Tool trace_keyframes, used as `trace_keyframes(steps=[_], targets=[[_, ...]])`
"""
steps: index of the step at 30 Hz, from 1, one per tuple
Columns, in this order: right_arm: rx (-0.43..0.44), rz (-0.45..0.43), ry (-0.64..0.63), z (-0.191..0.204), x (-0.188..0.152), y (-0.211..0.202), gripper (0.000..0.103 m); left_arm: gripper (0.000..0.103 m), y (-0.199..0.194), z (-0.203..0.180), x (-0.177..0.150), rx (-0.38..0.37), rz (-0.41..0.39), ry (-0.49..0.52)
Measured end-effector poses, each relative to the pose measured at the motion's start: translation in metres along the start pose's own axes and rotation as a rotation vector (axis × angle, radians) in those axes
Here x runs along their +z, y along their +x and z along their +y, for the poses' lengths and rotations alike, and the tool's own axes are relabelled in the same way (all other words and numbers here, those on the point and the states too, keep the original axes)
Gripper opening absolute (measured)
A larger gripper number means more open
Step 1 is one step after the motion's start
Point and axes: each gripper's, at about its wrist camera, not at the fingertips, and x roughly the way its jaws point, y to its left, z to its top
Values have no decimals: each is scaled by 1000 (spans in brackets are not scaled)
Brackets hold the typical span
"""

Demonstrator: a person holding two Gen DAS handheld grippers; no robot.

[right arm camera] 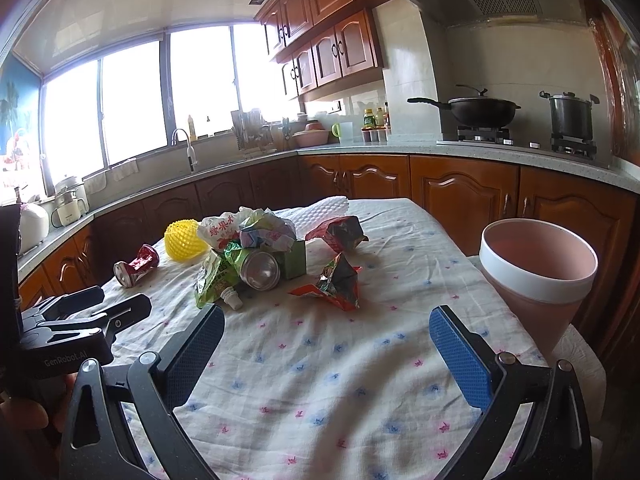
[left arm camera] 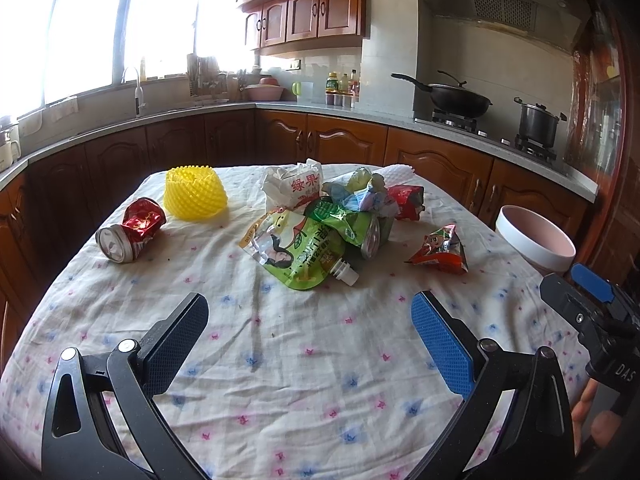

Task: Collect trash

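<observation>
Trash lies heaped on a floral tablecloth (left arm camera: 320,360): a green spout pouch (left arm camera: 296,252), a silver can (right arm camera: 260,270), a white bag with green print (left arm camera: 292,186), crumpled wrappers (left arm camera: 440,250), a crushed red can (left arm camera: 130,230) and a yellow foam net (left arm camera: 196,192). A pink bin with a white rim (right arm camera: 536,268) stands off the table's right edge. My left gripper (left arm camera: 310,320) is open over the near cloth, nothing between its fingers. My right gripper (right arm camera: 326,336) is open too, nearer the bin, short of a red-orange wrapper (right arm camera: 334,286).
Wooden kitchen cabinets and a grey counter wrap around behind the table. A wok (left arm camera: 456,98) and a steel pot (left arm camera: 538,122) sit on the stove at the back right. A white foam sheet (right arm camera: 328,206) lies at the table's far end. The near cloth is bare.
</observation>
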Motion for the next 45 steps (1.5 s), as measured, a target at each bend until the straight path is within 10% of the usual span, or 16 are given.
trace_keyframes(steps=[23,45], targets=[[70,67,70,-9,18,23,102,98,28,18,20,-45,91,-49],[111,264,149,-25,50,109,72,79,135,55,111,-132,240,-129]])
